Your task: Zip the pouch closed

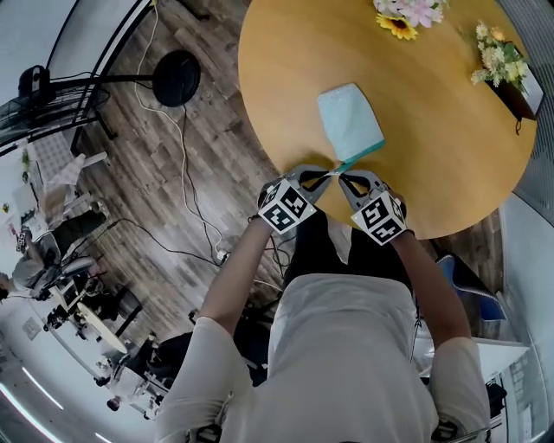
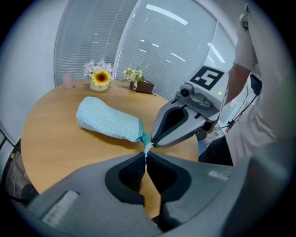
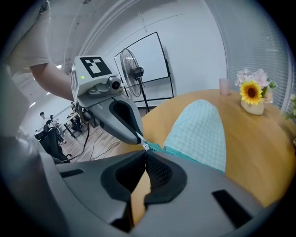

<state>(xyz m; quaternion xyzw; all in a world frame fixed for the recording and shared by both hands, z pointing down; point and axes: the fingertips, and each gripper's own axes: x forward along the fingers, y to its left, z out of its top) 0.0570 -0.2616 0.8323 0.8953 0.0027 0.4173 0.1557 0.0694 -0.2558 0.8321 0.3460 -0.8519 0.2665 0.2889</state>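
Note:
A light teal checked pouch [image 1: 349,121] lies on the round wooden table [image 1: 433,173], its darker teal zipper end [image 1: 359,156] pointing at the near edge. Both grippers meet tip to tip at that end. My left gripper [image 1: 328,174] is shut on a small white tab [image 2: 148,147] at the pouch's corner. My right gripper [image 1: 341,176] is shut on the little silver zipper pull [image 3: 146,147]. In the left gripper view the pouch [image 2: 108,121] stretches away to the left, with the right gripper [image 2: 153,144] coming in from the right. In the right gripper view the pouch [image 3: 199,132] runs off to the right.
A sunflower vase [image 1: 407,16] and a flower planter [image 1: 506,65] stand at the table's far side, with a pink cup [image 2: 68,79] beside the vase. A fan's round base [image 1: 177,78] and cables lie on the wood floor to the left. The table's edge is right under the grippers.

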